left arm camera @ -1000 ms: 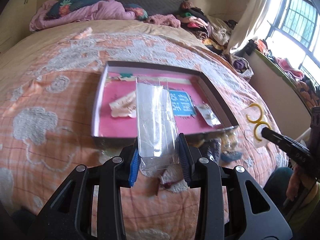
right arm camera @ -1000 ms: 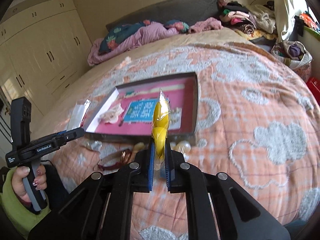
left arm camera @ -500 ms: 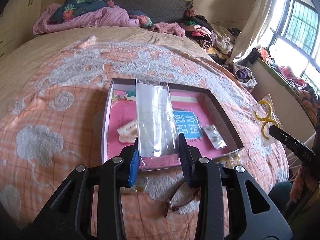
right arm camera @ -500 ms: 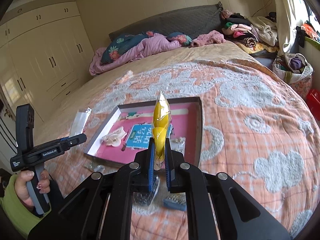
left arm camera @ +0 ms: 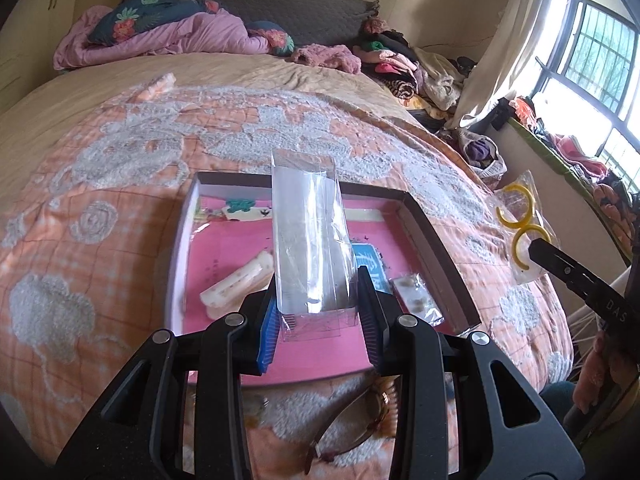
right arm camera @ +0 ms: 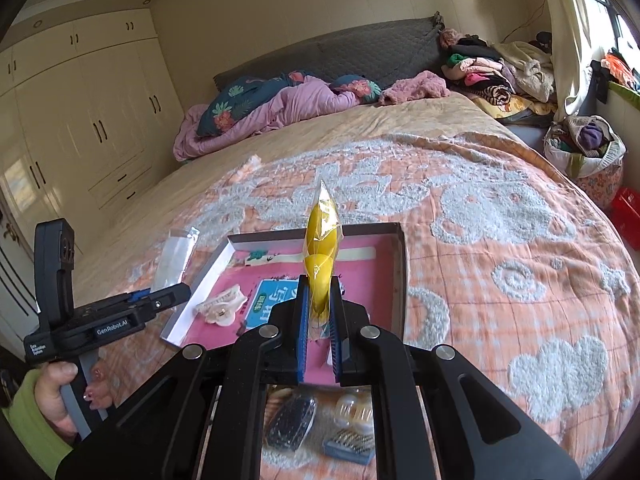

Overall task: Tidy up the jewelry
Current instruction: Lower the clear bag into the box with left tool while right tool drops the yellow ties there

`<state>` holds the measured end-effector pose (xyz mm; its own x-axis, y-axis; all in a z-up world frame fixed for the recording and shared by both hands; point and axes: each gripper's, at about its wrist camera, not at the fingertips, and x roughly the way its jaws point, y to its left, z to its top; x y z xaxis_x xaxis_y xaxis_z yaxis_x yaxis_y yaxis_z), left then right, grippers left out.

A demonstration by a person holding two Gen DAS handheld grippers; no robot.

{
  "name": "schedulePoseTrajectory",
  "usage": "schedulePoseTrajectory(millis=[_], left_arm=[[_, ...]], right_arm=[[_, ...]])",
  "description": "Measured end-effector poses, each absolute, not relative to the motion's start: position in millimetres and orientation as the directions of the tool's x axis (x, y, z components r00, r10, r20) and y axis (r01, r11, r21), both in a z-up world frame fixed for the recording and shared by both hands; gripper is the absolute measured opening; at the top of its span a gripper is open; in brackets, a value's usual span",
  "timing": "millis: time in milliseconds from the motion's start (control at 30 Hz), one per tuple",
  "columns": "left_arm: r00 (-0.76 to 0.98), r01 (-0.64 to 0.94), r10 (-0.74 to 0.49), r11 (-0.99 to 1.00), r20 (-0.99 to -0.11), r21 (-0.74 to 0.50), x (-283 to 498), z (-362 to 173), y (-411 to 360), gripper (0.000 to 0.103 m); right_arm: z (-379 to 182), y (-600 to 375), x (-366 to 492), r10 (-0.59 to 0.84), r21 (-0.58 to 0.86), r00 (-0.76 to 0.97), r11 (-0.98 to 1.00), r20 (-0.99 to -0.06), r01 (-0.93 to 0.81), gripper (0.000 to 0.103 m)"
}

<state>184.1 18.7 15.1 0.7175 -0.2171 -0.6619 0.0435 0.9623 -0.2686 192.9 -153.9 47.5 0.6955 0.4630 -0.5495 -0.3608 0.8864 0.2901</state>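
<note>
My left gripper [left arm camera: 318, 316] is shut on a clear plastic bag [left arm camera: 310, 240] and holds it upright over the near edge of a shallow box with a pink floor [left arm camera: 424, 224]. My right gripper [right arm camera: 319, 320] is shut on a clear packet of yellow hoop earrings [right arm camera: 322, 256], also seen at the right of the left wrist view [left arm camera: 516, 228], above the box [right arm camera: 396, 268]. In the box lie a cream hair clip [left arm camera: 240, 284], a blue card [left arm camera: 370, 262] and a small packet [left arm camera: 416, 300].
The box rests on an orange and white bedspread [left arm camera: 100, 220]. Glasses [left arm camera: 352, 424] lie in front of it, with a dark comb [right arm camera: 292, 420], pearl pieces [right arm camera: 354, 408] and a blue clip [right arm camera: 348, 446]. Bedding and clothes are piled at the headboard [right arm camera: 280, 104].
Both grippers have risen and moved forward over the box, each still holding its bag. The box now lies closer below them.
</note>
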Motion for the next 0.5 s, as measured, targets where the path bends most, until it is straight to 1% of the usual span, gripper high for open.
schedulePoseTrajectory(millis=[500], left_arm=[[0.677,0.089,-0.265,0.955,-0.686,-0.281,210,-11,-5,0.027]], right_arm=[[34,-150,228,0.432,0.286,0.699,0.902,-0.570,-0.324,0.009]])
